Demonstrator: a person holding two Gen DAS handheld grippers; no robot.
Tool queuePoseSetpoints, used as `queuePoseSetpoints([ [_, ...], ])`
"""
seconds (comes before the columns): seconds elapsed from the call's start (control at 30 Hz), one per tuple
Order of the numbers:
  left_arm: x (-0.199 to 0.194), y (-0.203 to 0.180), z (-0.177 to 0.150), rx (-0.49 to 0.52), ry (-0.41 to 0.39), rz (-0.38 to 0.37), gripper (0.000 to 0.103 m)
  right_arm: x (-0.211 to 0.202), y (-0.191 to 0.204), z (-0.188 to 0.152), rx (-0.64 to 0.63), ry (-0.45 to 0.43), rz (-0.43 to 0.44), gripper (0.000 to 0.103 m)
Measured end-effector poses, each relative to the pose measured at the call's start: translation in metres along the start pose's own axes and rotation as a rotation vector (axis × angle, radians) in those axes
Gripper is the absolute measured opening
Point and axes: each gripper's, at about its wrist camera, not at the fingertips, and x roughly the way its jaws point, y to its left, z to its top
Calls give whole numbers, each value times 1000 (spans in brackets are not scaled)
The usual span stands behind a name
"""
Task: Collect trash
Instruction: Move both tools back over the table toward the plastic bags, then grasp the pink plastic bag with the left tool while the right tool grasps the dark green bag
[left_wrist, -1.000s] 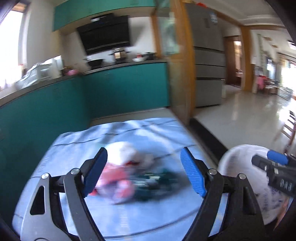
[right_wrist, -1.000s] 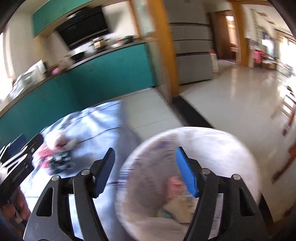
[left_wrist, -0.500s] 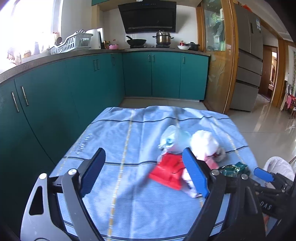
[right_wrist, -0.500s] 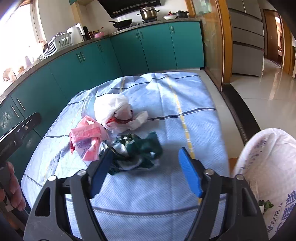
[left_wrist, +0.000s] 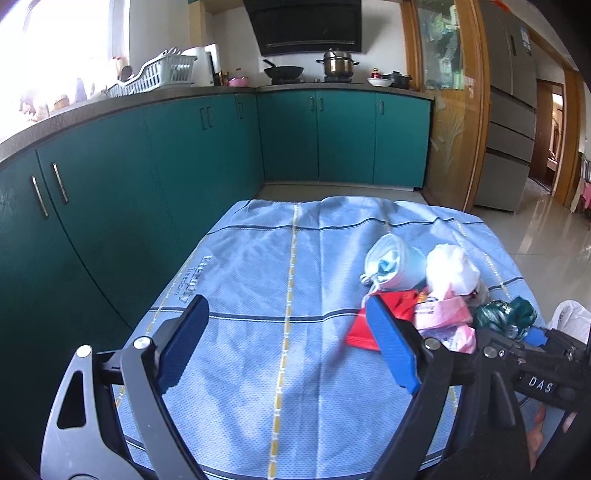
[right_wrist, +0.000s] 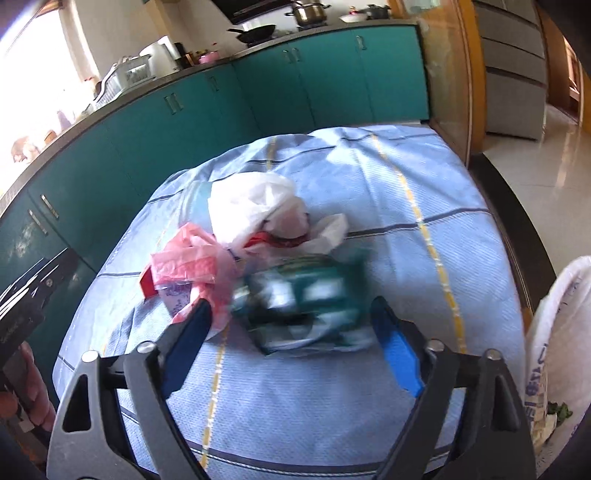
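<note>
Beyond the desk's right edge, a white woven sack (right_wrist: 546, 354) stands open, with green leaves and scraps just visible inside. On the blue checked cloth (left_wrist: 280, 280) near that edge the trash lies heaped: a white plastic bag (right_wrist: 255, 206), a pink bag (right_wrist: 192, 266), a red wrapper (left_wrist: 369, 325) and a green wrapper (right_wrist: 306, 295). The right gripper (right_wrist: 291, 328) is closing around the green wrapper, pads not yet pressing it. The left gripper (left_wrist: 288, 343) gapes wide over bare cloth, holding nothing.
</note>
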Motion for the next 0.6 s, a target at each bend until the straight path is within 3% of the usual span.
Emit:
queuePoseSetpoints([
  [0.03, 0, 2, 0, -8, 2, 0, 87, 0, 4, -1, -17, 6, 1, 55],
  [0.37, 1, 5, 1, -25, 14, -17, 87, -36, 9, -17, -109, 1, 56, 54],
  [0.53, 4, -1, 0, -25, 38, -50, 87, -50, 5, -29, -142, 59, 132, 54],
  [0.6, 5, -7, -1, -16, 44, -70, 88, -49, 3, -33, -147, 73, 114, 55],
])
